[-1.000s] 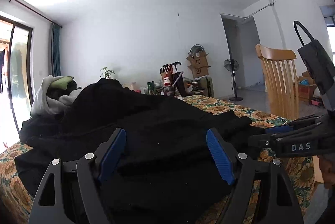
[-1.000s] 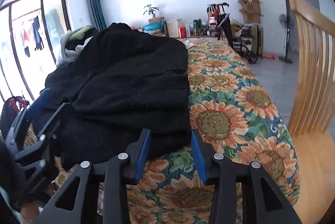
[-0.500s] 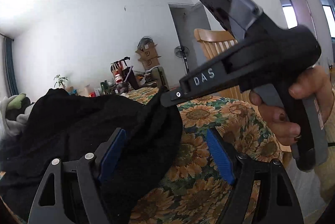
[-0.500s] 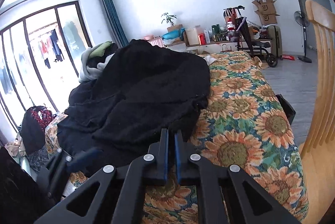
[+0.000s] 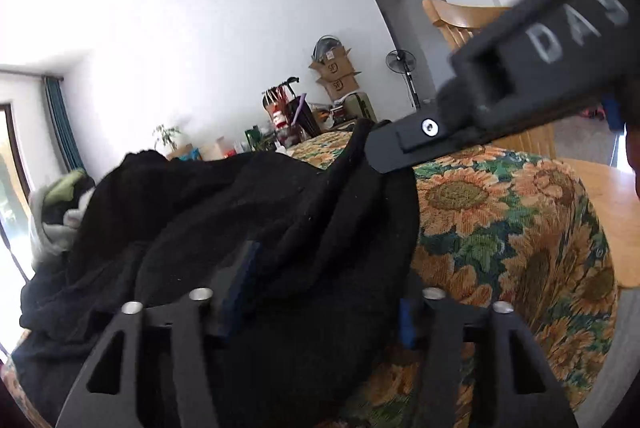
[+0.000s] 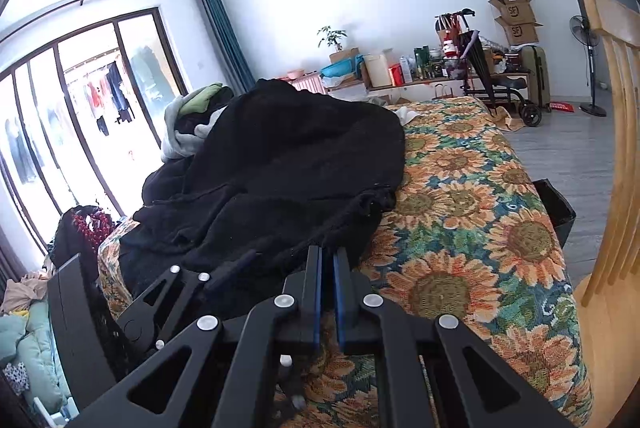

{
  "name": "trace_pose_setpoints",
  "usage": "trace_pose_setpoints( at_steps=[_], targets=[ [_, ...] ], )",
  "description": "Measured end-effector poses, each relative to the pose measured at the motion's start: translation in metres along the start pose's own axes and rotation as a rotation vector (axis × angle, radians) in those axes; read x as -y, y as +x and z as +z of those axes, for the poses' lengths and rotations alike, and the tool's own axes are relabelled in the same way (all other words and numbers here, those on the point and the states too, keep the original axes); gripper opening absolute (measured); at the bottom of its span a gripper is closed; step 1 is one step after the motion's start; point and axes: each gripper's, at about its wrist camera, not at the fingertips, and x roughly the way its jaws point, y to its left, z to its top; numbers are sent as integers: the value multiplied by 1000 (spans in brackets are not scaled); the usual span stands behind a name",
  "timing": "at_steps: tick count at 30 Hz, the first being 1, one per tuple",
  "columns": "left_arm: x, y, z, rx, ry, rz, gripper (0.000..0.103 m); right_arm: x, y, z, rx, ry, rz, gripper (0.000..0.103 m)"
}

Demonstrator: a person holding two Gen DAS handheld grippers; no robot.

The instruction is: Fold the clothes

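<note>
left wrist: low, close over black garment (image 5: 248, 228), faces far wall | right wrist: beside it, same heading | shared: garment, sunflower table (image 6: 460, 228), chair (image 6: 616, 131)

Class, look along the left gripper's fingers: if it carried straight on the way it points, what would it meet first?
Most likely the black garment. The left gripper has cloth bunched between its closing jaws, and more of it lies heaped just ahead. Depth is hard to judge through the fisheye.

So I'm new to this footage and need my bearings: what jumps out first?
A big black garment lies heaped over the left side of the table, on a loud sunflower tablecloth. The right claw is shut on its near edge, and the left claw is closing around a bunch of the same fabric. A wooden chair stands at the right.
</note>
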Motion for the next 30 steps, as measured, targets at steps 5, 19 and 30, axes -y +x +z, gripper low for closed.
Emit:
trace_pose_setpoints(
  at_steps=[5,19,30],
  targets=[
    [-3,2,3,-3,-106,16,19,2,-5,0,12,-3,-43,28],
    [-37,-11,15,-8,-326,-100,11,49,3,19,26,241,57,73],
    [-36,-6,12,-57,-442,-89,11,56,16,5,-12,265,13,76]
  ],
)
